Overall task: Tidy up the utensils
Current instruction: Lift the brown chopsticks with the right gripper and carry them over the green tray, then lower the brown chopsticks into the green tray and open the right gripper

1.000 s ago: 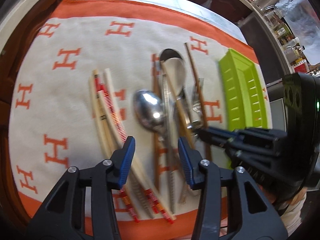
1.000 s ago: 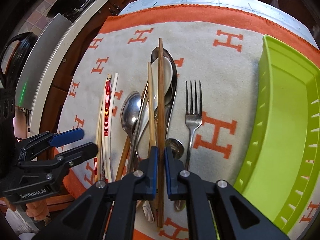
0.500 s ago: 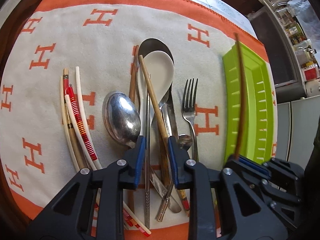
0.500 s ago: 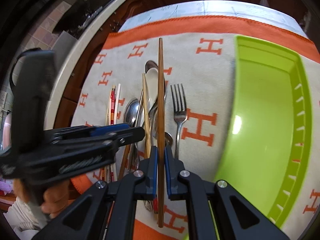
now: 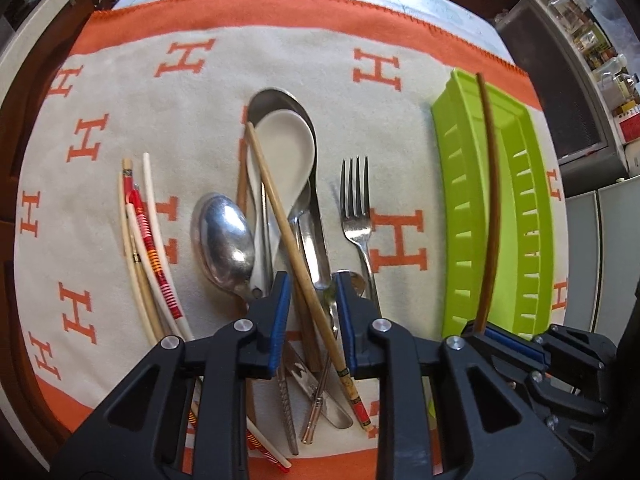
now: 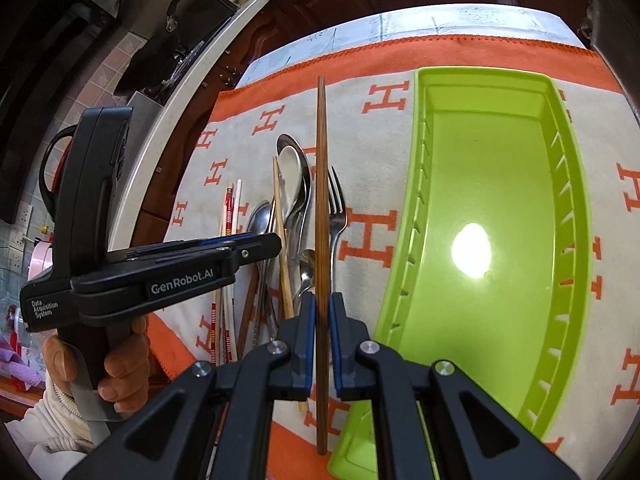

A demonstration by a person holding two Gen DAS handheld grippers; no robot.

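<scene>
My right gripper (image 6: 319, 312) is shut on a dark brown chopstick (image 6: 321, 200) and holds it in the air beside the green tray (image 6: 580, 208); in the left wrist view the chopstick (image 5: 491, 200) stands over the tray (image 5: 460, 200). My left gripper (image 5: 310, 292) is open low over the utensil pile, its jaws either side of a light bamboo chopstick (image 5: 280, 208). The pile holds a steel spoon (image 5: 224, 236), a white ceramic spoon (image 5: 284, 148), a fork (image 5: 356, 200) and pale and red-striped chopsticks (image 5: 140, 232).
The utensils lie on a beige cloth with orange H marks (image 5: 120, 92) and an orange border. The tray's inside is bare in the right wrist view. A dark counter edge and cabinets (image 6: 192, 80) run along the far left. Kitchen jars (image 5: 608, 64) stand beyond the tray.
My right gripper has lifted the dark chopstick out of the pile and carried it right, over the tray. My left gripper has moved right onto the middle of the pile and narrowed its opening.
</scene>
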